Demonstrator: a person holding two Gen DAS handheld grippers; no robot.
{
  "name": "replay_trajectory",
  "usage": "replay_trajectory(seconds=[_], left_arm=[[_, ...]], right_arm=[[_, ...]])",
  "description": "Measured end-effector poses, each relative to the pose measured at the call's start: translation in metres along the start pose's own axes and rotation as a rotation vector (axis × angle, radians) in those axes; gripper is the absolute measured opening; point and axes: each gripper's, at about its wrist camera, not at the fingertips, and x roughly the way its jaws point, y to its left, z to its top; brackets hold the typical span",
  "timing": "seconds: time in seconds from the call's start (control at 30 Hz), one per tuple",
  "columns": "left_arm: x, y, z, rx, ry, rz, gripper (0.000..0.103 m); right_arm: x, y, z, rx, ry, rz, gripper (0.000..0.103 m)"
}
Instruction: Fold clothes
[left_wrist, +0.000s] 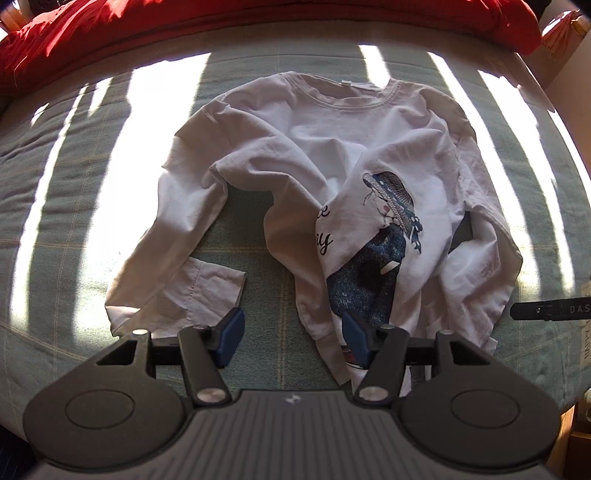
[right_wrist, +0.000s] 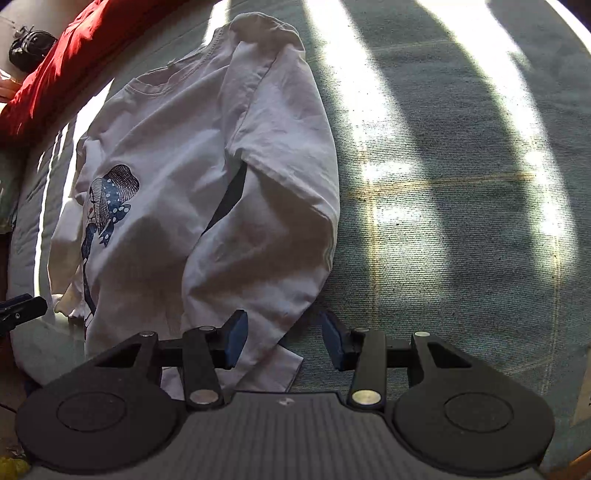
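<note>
A white long-sleeved shirt (left_wrist: 314, 155) with a blue print of a girl in a hat lies crumpled on the green bed cover, collar at the far side. Its left sleeve (left_wrist: 173, 266) runs down toward me. My left gripper (left_wrist: 293, 338) is open and empty above the shirt's near hem, its right pad over the printed fabric. In the right wrist view the same shirt (right_wrist: 192, 177) lies to the left, its right sleeve (right_wrist: 266, 258) folded along the body. My right gripper (right_wrist: 284, 338) is open, its left pad over the sleeve cuff (right_wrist: 273, 369).
A red blanket (left_wrist: 221, 22) lies along the far edge of the bed (right_wrist: 461, 221). The other gripper's black tip shows at the right edge of the left view (left_wrist: 550, 312) and the left edge of the right view (right_wrist: 18, 310). Sun stripes cross the cover.
</note>
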Motion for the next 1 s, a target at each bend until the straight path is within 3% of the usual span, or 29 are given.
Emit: replay_trajectory(seconds=[0.13,0.33,0.43,0.63,0.83,1.0], left_arm=[[0.009,-0.019,-0.007,-0.012,0.002,-0.029,0.06],[0.027,-0.034,-0.006,0.113,-0.011,-0.069,0.06],[0.032,-0.03,-0.004,0.176,-0.002,-0.08,0.06],[0.02,-0.006,0.001,0.255,-0.023,-0.117,0.06],[0.018,0.026,0.002,0.237,-0.028,-0.127,0.061],[0.024,0.045,-0.002,0.225,-0.024,-0.119,0.061]], right_arm=[[0.017,-0.022,0.007,0.041,-0.016,0.041,0.049],[0.032,-0.035,0.012,0.167,-0.134,0.092,0.048],[0.026,-0.027,0.008,0.158,-0.209,0.064,0.003],[-0.011,0.024,0.007,0.087,-0.309,0.05,0.003],[-0.001,0.105,0.025,-0.075,-0.299,0.086,0.003],[0.032,0.146,0.028,-0.177,-0.223,0.112,0.021]])
